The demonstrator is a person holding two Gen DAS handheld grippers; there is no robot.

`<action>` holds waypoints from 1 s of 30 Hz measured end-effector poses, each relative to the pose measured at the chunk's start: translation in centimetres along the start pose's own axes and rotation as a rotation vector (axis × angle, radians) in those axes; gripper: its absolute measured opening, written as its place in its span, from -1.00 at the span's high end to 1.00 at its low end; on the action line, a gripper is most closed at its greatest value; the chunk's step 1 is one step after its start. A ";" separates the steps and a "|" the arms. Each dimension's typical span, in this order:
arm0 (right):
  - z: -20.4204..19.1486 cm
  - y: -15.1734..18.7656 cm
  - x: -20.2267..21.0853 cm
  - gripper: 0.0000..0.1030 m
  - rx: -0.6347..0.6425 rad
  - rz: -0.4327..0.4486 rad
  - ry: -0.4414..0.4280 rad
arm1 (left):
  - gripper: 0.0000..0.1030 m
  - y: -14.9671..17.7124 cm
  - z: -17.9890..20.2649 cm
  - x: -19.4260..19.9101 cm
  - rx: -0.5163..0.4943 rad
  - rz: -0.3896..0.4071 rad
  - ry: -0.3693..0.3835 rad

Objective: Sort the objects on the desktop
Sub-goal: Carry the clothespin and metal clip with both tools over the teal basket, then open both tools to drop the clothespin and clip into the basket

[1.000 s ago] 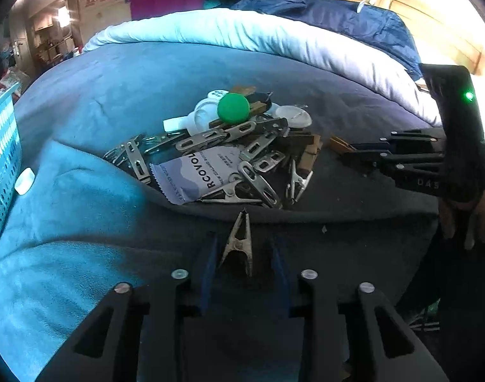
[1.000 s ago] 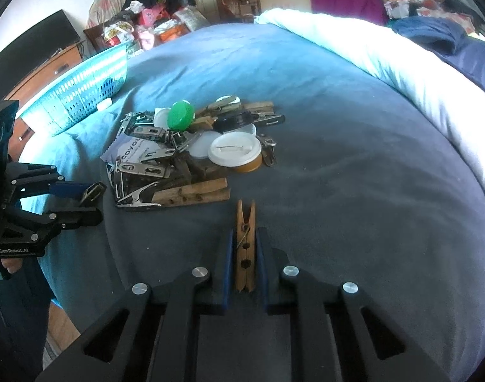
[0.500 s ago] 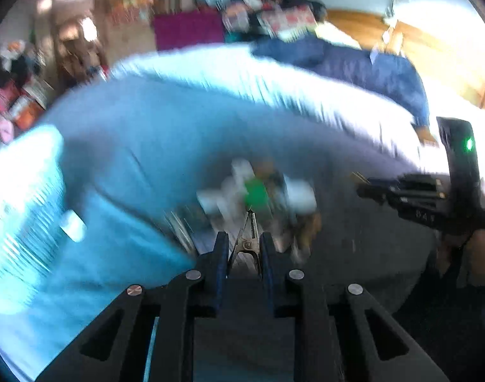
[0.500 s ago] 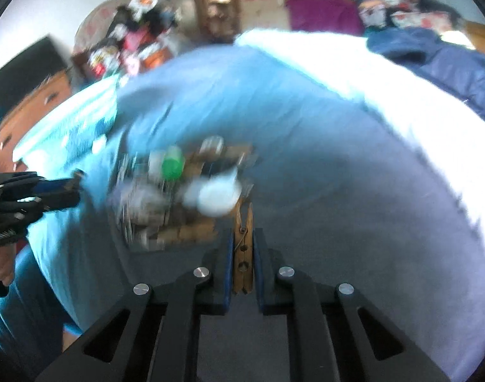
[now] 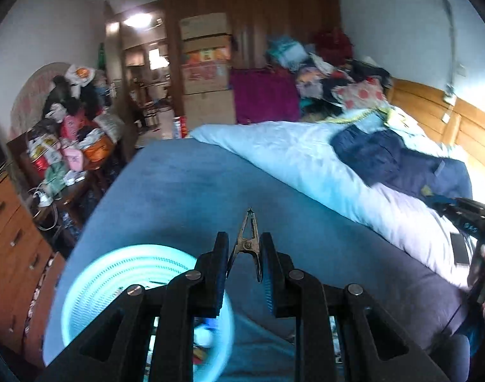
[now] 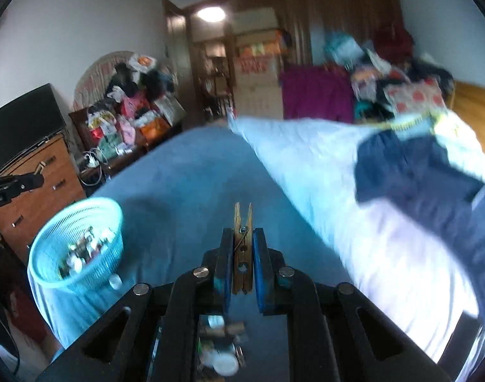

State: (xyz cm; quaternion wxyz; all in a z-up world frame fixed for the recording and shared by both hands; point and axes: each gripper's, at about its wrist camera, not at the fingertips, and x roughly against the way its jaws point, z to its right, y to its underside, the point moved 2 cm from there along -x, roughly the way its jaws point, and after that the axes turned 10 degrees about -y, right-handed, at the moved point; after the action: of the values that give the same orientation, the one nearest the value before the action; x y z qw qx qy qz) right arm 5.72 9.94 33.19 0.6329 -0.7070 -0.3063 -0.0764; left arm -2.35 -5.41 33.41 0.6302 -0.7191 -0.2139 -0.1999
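Note:
My left gripper [image 5: 244, 248] is shut on a metal clothes clip [image 5: 247, 242], held high above the blue bedspread [image 5: 194, 191] with its tip pointing away. My right gripper [image 6: 242, 248] is shut on a wooden clothespin [image 6: 242, 248], also lifted clear of the bed. A turquoise mesh basket [image 6: 45, 273] with several small items inside stands on the bed at the left; in the left wrist view the basket [image 5: 92, 273] lies just below my left fingers. The pile of clips and lids [image 6: 220, 350] shows only under my right gripper's body.
A pale duvet [image 5: 290, 159] and dark navy clothes [image 5: 401, 165] cover the bed's right side. A wooden dresser [image 6: 35, 197] and cluttered shelves [image 6: 127, 121] stand to the left. The other gripper [image 5: 465, 213] shows at the right edge of the left wrist view.
Both grippers rose from the pile with their clips held, and both views now tilt up toward the room. The left gripper's jaws, open around the metal clip a second ago, have shut on it.

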 end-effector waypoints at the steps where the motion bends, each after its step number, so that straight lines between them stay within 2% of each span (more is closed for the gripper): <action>1: -0.6 -1.1 -0.2 0.76 0.008 0.005 -0.008 | 0.60 -0.9 -1.8 -0.2 0.011 -0.007 -0.010; 6: -4.9 -6.4 -1.8 0.76 0.055 0.021 -0.063 | 0.60 -4.2 -8.7 -0.1 0.046 -0.019 -0.080; 14: -13.3 -10.7 -6.3 0.76 0.125 -0.013 -0.188 | 0.60 -6.4 -17.0 -0.3 0.072 -0.069 -0.137; 22: -21.0 -11.5 -12.6 0.76 0.135 -0.122 -0.349 | 0.60 -4.0 -19.5 -3.6 0.085 -0.196 -0.105; 30: -24.8 -9.5 -18.4 0.76 0.131 -0.253 -0.434 | 0.60 -1.7 -21.0 -7.2 0.085 -0.297 -0.112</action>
State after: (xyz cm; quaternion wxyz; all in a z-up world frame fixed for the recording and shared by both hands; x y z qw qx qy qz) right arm -7.16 -19.51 36.77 0.5823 -0.6204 -0.5251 0.0184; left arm -9.64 -26.46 33.41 0.6107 -0.6622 -0.3608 -0.2413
